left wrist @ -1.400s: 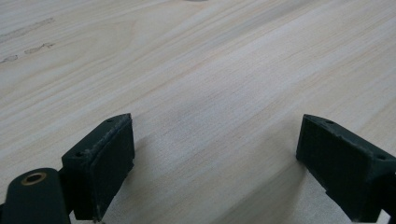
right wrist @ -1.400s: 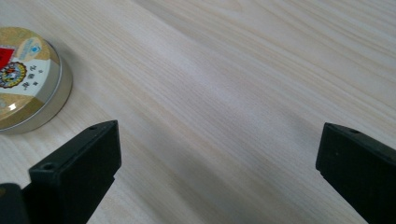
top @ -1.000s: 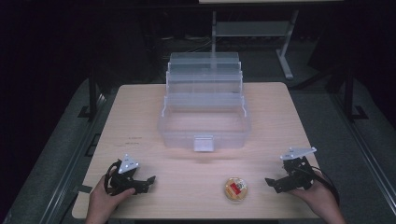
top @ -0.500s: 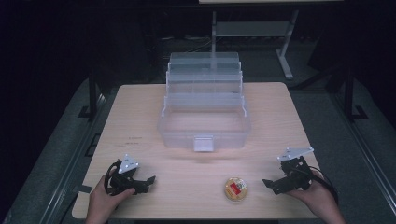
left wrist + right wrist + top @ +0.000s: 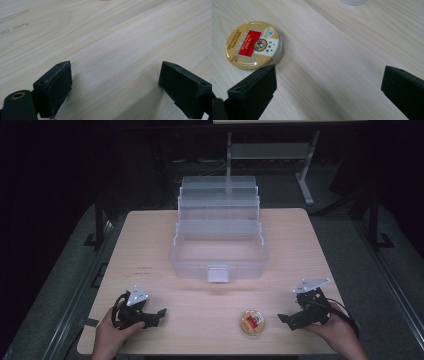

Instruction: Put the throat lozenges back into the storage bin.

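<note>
The round tin [image 5: 252, 322] lies on the desk [image 5: 150, 245] at six o'clock from the clear box [image 5: 218, 255]. The right tool [image 5: 290, 319], jaws apart, should straddle it squarely before closing; the left tool [image 5: 159, 314] rests, jaws apart.

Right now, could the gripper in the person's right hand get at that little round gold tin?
Probably yes. The right gripper rests beside the round tin, jaws wide open, with bare table between them. In the right gripper view the tin lies just past one jaw.
</note>
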`<act>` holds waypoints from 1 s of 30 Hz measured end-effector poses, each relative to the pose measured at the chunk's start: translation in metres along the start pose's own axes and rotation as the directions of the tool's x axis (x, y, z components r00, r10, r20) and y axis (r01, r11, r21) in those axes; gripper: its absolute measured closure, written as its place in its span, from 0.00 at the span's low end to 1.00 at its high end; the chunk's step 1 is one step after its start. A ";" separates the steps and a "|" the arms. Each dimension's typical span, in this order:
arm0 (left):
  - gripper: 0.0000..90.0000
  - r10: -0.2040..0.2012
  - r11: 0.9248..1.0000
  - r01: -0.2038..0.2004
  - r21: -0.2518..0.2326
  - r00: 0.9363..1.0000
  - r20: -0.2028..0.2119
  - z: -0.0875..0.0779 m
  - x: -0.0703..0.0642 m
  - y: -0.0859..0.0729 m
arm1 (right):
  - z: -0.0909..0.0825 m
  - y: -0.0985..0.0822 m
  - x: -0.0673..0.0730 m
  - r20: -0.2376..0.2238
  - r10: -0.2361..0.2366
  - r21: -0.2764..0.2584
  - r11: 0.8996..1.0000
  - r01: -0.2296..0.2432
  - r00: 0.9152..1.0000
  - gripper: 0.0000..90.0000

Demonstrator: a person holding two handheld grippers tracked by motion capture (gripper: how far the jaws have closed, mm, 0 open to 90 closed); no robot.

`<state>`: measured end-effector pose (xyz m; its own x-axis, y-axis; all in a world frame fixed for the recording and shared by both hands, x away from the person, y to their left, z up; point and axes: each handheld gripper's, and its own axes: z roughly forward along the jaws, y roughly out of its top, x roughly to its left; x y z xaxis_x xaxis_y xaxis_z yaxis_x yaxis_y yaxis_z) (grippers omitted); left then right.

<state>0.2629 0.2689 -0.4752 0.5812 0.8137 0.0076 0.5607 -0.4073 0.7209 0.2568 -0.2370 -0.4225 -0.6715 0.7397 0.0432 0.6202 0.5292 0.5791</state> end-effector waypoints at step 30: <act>0.12 -0.001 1.000 0.001 -0.001 1.000 0.000 0.000 0.000 0.000 | 0.012 0.019 0.023 -0.056 -0.081 0.015 0.997 0.082 0.995 0.00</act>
<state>0.2629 0.2689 -0.4752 0.5811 0.8138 0.0070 0.5607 -0.4065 0.7214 0.2576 -0.2052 -0.4202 -0.7410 0.6702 0.0416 0.5694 0.5942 0.5681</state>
